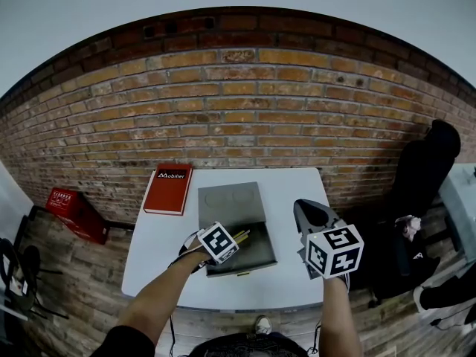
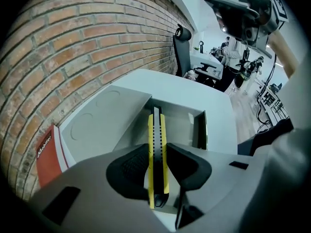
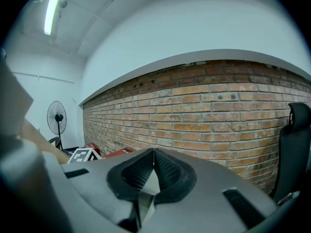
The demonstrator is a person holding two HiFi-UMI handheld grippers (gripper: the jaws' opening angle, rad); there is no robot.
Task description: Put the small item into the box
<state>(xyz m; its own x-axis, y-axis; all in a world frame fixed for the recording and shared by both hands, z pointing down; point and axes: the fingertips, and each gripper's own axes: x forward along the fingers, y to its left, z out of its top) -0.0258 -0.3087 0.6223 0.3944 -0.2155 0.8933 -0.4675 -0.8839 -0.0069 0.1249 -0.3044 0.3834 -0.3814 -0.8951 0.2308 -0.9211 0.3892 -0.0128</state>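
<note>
The left gripper (image 2: pixel 158 152) is clamped on a yellow and black utility knife (image 2: pixel 157 144), its pads pressing both flat sides, and holds it over the left part of the open grey box (image 1: pixel 256 257) in the middle of the white table (image 1: pixel 156 251); whether the knife's far tip touches the box floor cannot be told. The box lid (image 1: pixel 230 203) lies folded back on the far side, and a red book (image 1: pixel 169 189) rests left of it. The right gripper (image 3: pixel 153 154) is raised right of the box, jaws together with nothing between them
</note>
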